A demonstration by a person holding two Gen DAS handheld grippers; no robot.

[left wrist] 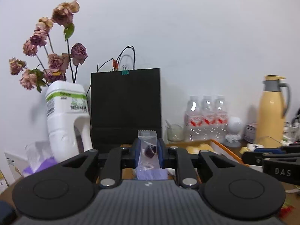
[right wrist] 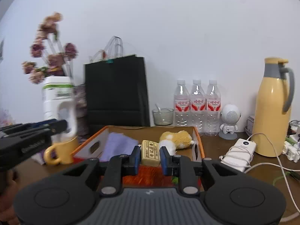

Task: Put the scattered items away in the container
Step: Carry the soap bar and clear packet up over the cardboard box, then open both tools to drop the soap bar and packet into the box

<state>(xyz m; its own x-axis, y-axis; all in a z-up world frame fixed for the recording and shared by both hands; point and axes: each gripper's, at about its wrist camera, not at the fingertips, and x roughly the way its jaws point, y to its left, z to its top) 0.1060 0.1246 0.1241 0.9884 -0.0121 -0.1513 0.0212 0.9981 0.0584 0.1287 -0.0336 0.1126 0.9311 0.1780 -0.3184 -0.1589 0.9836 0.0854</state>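
My left gripper [left wrist: 148, 151] is shut on a clear plastic packet with a dark purple candy [left wrist: 148, 148], held upright above the near end of the orange-rimmed cardboard box [left wrist: 223, 147]. My right gripper [right wrist: 150, 157] is shut on a small yellowish wrapped block with printed text [right wrist: 150, 152], held over the front of the same box [right wrist: 197, 140]. Inside the box lie a purple cloth [right wrist: 118, 146] and a yellow plush toy [right wrist: 177, 137]. The left gripper also shows at the left of the right wrist view [right wrist: 35, 129].
A yellow mug [right wrist: 61, 151] stands left of the box. Behind are a black paper bag [right wrist: 116, 91], a white jug with dried flowers [right wrist: 56, 97], a glass bowl [right wrist: 162, 116], three water bottles [right wrist: 196, 105], a white robot speaker [right wrist: 229, 121], a yellow thermos [right wrist: 272, 108] and a white power bank with cable [right wrist: 240, 150].
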